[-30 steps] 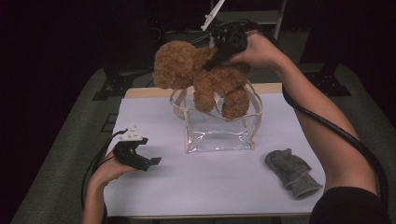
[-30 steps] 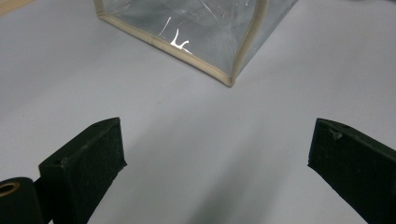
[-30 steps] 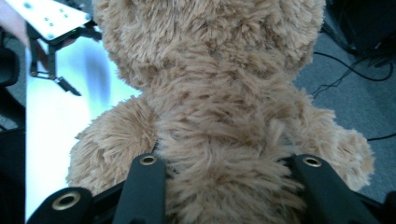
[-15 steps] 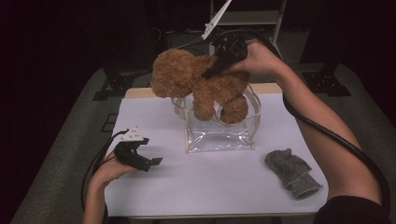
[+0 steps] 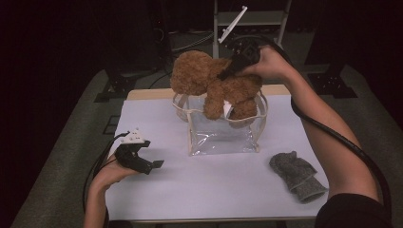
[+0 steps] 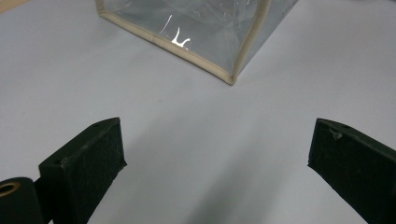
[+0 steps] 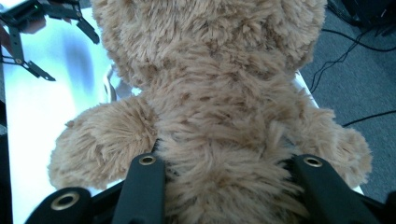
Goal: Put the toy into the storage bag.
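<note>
A brown teddy bear (image 5: 209, 80) hangs over the mouth of a clear plastic bag with beige trim (image 5: 221, 137), its legs dipping into the opening. My right gripper (image 5: 227, 72) is shut on the bear's body from behind. In the right gripper view both black jaws press into the fur of the bear (image 7: 219, 93) at the right gripper (image 7: 229, 186). My left gripper (image 5: 152, 164) rests low on the white table at the left, open and holding nothing. The left gripper view has the wide-apart left gripper (image 6: 217, 154) facing a bottom corner of the bag (image 6: 210, 42).
A crumpled grey cloth item (image 5: 297, 175) lies on the white table (image 5: 214, 194) at the front right. Dark stands and cables lie on the floor behind the table. The other hand's gripper (image 7: 42, 28) appears beyond the bear.
My right hand has brought the bear down and a little nearer, so its legs now reach into the bag's mouth. The left gripper has stayed put.
</note>
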A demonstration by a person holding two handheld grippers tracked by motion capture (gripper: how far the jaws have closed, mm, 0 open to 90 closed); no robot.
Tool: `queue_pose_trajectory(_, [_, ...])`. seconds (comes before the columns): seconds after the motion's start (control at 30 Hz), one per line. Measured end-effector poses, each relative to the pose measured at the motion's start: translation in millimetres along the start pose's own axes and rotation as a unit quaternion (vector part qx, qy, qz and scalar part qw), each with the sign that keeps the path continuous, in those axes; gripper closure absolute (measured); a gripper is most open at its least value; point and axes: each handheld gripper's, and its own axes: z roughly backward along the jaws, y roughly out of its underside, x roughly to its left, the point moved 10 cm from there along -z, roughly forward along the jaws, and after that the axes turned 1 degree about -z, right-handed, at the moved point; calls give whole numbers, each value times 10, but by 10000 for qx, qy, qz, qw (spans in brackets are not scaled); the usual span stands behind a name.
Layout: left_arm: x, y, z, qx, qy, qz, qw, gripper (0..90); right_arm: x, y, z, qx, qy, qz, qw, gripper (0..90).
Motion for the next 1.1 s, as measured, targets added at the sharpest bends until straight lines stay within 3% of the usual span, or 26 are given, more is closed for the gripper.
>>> queue_pose_trajectory(0.23, [-20,-10,-5,12,13,-33,10000,28,-78,190,-53,44,68,-173,9998,606])
queue_pose_trajectory(0.33, [-23,-14,-6,-11,13,-16,10000,28,-134,197,13,-104,73,-322,9994,606])
queue_pose_trajectory(0.67, [-16,16,-29,71,19,-37,10000,28,-282,183,100,-198,232,-604,9977,606])
queue_pose_trajectory(0.87, [-21,24,-32,76,25,-20,10000,28,-351,161,99,-243,333,-661,9970,606])
queue_pose_trajectory(1.1, [-33,21,-39,82,44,-31,10000,28,-198,194,-24,0,266,-401,9988,605])
